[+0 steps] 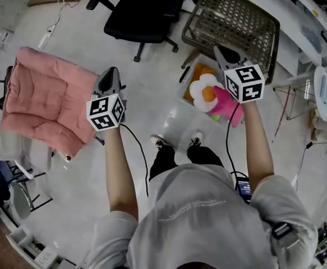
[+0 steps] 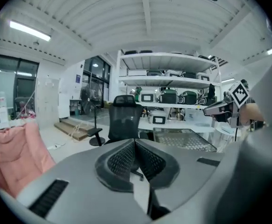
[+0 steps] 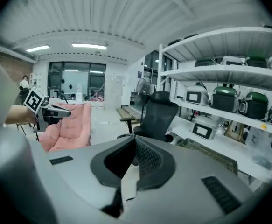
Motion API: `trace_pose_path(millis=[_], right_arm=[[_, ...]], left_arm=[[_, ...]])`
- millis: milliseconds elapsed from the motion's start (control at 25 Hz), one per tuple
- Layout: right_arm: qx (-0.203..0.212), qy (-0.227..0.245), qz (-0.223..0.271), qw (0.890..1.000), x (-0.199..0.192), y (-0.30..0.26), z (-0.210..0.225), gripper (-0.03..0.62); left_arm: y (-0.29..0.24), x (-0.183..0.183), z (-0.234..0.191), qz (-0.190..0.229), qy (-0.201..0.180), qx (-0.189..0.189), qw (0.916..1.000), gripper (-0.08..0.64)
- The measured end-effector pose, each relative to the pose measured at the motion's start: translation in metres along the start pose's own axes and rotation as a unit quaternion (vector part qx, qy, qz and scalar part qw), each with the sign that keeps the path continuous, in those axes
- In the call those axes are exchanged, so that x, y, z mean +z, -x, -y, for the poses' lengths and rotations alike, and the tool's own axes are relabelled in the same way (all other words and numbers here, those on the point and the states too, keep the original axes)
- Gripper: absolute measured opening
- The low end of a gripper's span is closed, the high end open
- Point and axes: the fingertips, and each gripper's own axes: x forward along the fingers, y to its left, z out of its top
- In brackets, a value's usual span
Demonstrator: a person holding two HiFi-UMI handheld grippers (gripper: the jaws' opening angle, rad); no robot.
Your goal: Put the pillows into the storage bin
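Note:
A pink quilted cushion (image 1: 45, 102) lies on a seat at the left; it also shows in the left gripper view (image 2: 14, 157) and the right gripper view (image 3: 73, 125). A flower-shaped pillow (image 1: 203, 91), white petals round an orange centre with pink and green parts, lies in a pale bin (image 1: 187, 89) on the floor beside something orange. My left gripper (image 1: 111, 70) hovers just right of the cushion, shut and empty (image 2: 135, 141). My right gripper (image 1: 220, 50) hangs over the bin, also shut with nothing in it (image 3: 135, 139).
A brown woven basket (image 1: 230, 21) stands tilted behind the bin. A black office chair (image 1: 143, 13) is on the floor at the back. Shelves with appliances (image 2: 173, 97) line the far wall. The person's feet (image 1: 177, 142) are on the pale floor.

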Motion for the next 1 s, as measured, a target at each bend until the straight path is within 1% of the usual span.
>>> trace_pose_path(millis=[80, 160, 320, 400, 520, 720, 880, 1000], right_arm=[[0.025, 0.012, 0.022, 0.999, 0.034, -0.015, -0.03, 0.025], [0.043, 0.028, 0.038, 0.998, 0.063, -0.025, -0.059, 0.025], [0.079, 0.076, 0.069, 0.992, 0.109, -0.041, -0.111, 0.025], [0.103, 0.094, 0.082, 0.987, 0.126, -0.051, -0.131, 0.025], [0.14, 0.111, 0.101, 0.979, 0.146, -0.065, -0.158, 0.025], [0.198, 0.139, 0.141, 0.96, 0.193, -0.091, -0.196, 0.025], [0.224, 0.158, 0.166, 0.947, 0.224, -0.1, -0.211, 0.025], [0.238, 0.17, 0.181, 0.939, 0.24, -0.105, -0.216, 0.025]], left_arm=[[0.032, 0.021, -0.033, 0.022, -0.006, 0.031, 0.9993, 0.015], [0.062, 0.035, -0.059, 0.035, -0.011, 0.053, 0.9979, 0.015], [0.111, 0.047, -0.1, 0.036, -0.022, 0.092, 0.9949, 0.015], [0.128, 0.051, -0.114, 0.036, -0.021, 0.114, 0.9926, 0.015], [0.151, 0.057, -0.132, 0.039, -0.018, 0.148, 0.9881, 0.015], [0.183, 0.081, -0.156, 0.059, -0.024, 0.208, 0.9761, 0.016], [0.197, 0.107, -0.16, 0.076, -0.036, 0.238, 0.9676, 0.017], [0.2, 0.125, -0.158, 0.09, -0.049, 0.251, 0.9625, 0.017]])
